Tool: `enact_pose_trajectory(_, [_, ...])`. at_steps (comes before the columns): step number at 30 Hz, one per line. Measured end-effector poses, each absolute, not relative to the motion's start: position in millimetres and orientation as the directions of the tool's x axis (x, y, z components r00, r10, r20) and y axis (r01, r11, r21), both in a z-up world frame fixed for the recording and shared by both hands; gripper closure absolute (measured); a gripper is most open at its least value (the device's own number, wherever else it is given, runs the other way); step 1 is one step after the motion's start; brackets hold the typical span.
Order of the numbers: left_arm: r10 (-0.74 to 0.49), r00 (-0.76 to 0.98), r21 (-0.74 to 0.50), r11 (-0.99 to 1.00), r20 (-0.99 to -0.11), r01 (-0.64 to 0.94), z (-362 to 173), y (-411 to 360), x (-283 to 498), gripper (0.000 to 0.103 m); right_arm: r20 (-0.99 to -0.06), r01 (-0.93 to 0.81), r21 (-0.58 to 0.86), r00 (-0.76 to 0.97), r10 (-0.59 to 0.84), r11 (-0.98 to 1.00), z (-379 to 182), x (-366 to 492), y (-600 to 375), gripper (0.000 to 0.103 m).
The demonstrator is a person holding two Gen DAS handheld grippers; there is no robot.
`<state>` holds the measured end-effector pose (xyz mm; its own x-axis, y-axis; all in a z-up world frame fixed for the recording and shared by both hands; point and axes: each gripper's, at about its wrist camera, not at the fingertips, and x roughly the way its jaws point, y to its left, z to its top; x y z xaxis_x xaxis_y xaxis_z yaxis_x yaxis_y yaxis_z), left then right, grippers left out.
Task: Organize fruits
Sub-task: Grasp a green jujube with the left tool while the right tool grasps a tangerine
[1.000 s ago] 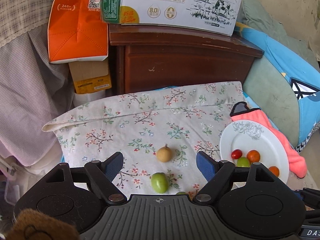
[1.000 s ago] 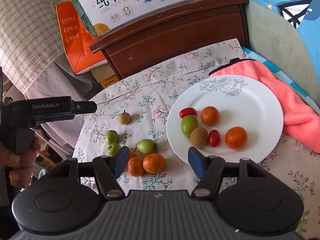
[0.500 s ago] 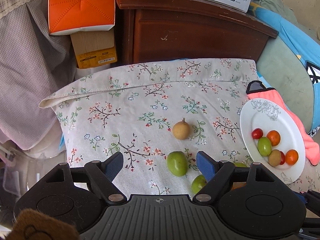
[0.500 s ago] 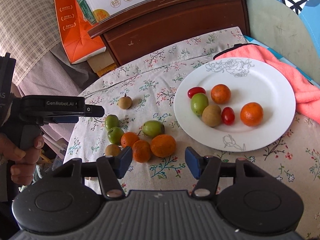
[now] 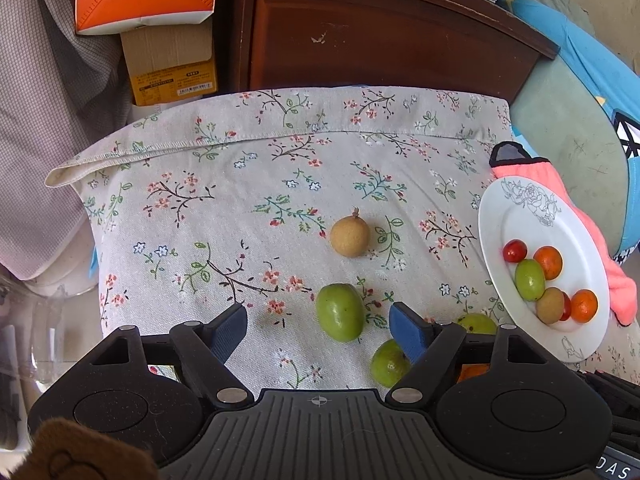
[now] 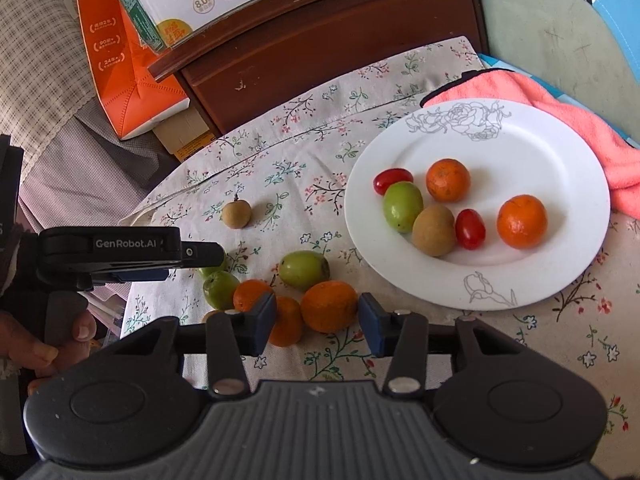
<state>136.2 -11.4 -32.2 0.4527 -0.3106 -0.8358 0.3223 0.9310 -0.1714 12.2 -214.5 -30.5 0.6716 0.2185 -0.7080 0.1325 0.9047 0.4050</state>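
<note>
We are partway through gathering loose fruit onto the white plate (image 6: pixel 560 264), which already holds two small oranges, two cherry tomatoes, a green fruit and a brown one. Our right gripper (image 6: pixel 317 318) is empty, its jaws at a middling spread, and the large orange (image 6: pixel 329 306) lies on the flowered tablecloth (image 6: pixel 304 160) right between its blue pads, though we cannot tell whether they touch it. A smaller orange (image 6: pixel 286 326) sits just left of it, partly behind the left pad, with another orange and a green fruit (image 6: pixel 304 270) close beyond. The plate is ahead and to the right of this gripper. Our left gripper (image 5: pixel 318 322) is also empty, jaws wide, with a green fruit (image 5: pixel 340 312) on the cloth between its pads, nearer the right one; a brown longan (image 5: pixel 349 237) lies farther ahead, and the plate sits well off to its right. We judge the step in hand is picking up the large orange. The next move calls for closing squarely on it without nudging its close neighbours, then lifting it ahead and right to a bare part of the plate.
</note>
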Motion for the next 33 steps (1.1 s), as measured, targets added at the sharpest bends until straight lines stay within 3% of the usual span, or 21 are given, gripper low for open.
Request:
enact_pose_trajectory(4, [-0.320, 0.445, -0.185, 0.929, -0.836, 0.322, -37, -13, 137, 0.038, -0.708, 0.149, 0.406, 0.675, 0.207, 0.902, -31, 13, -215, 0.063])
enact_pose_trajectory(6, [-0.316, 0.453, -0.178, 0.930, -0.834, 0.320, -37, -14, 136, 0.047, -0.711, 0.158, 0.404, 0.674, 0.201, 0.901, -31, 13, -217, 0.072])
enact_pose_trajectory(9, [-0.309, 0.462, -0.156, 0.928, -0.832, 0.340, -37, -17, 134, 0.057, -0.713, 0.167, 0.426, 0.667, 0.217, 0.889, -34, 14, -221, 0.072])
enact_pose_trajectory(19, [-0.307, 0.477, -0.131, 0.921, -0.823, 0.367, -38, -22, 131, 0.061, -0.712, 0.180, 0.455, 0.662, 0.235, 0.872, -37, 15, -224, 0.070])
enact_pose_trajectory(21, [-0.318, 0.475, -0.140, 0.918, -0.820, 0.372, -38, -22, 131, 0.073, -0.711, 0.179, 0.462, 0.661, 0.242, 0.869, -38, 15, -225, 0.071])
enact_pose_trajectory(23, [-0.329, 0.470, -0.163, 0.919, -0.819, 0.360, -37, -19, 131, 0.078, -0.711, 0.175, 0.461, 0.659, 0.244, 0.870, -37, 15, -224, 0.071])
enact_pose_trajectory(33, [-0.318, 0.507, -0.146, 0.925, -0.801, 0.351, -29, -17, 128, 0.078, -0.696, 0.149, 0.465, 0.672, 0.255, 0.873, -29, 13, -225, 0.072])
